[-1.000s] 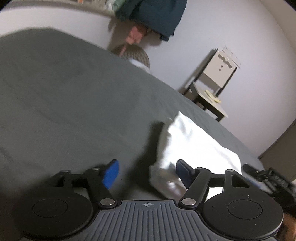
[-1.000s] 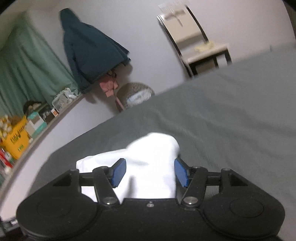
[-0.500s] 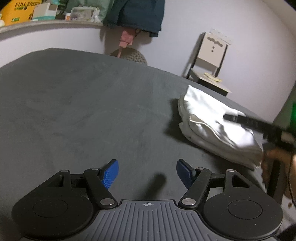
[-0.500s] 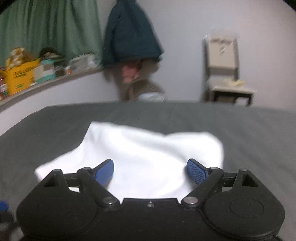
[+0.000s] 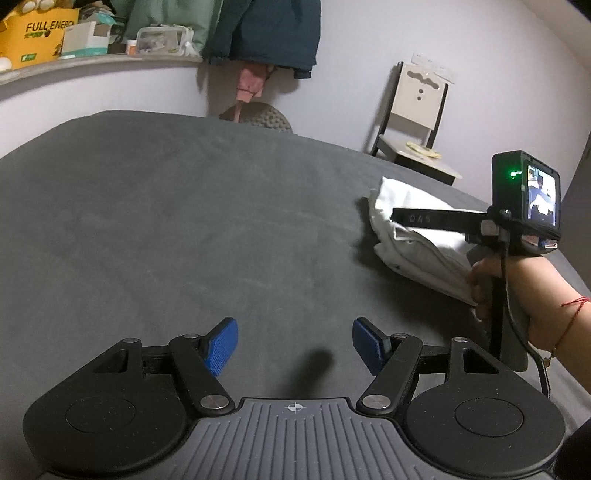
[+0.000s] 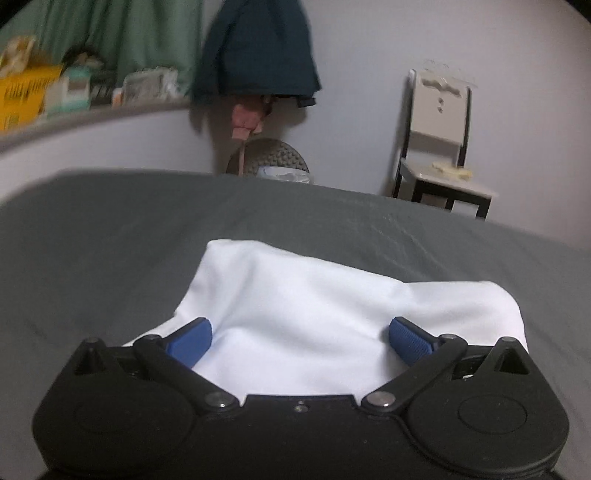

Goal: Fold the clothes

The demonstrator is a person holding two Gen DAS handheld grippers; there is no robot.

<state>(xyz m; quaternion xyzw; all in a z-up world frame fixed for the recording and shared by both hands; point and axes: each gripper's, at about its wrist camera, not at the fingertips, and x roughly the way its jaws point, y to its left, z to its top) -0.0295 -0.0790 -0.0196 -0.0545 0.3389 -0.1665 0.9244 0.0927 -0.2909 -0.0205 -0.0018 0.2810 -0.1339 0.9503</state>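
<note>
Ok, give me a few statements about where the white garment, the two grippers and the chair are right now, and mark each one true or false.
1. The white garment lies folded on the grey bed cover. True.
2. The left gripper is clamped on the garment. False: its jaws are open over bare cover, with nothing between them.
3. The right gripper has white cloth between its jaws. True: the jaws are opening and the pads do not press on it.
4. The chair stands on the bed. False: it stands by the wall beyond the bed.
5. A dark jacket hangs on the wall. True.
</note>
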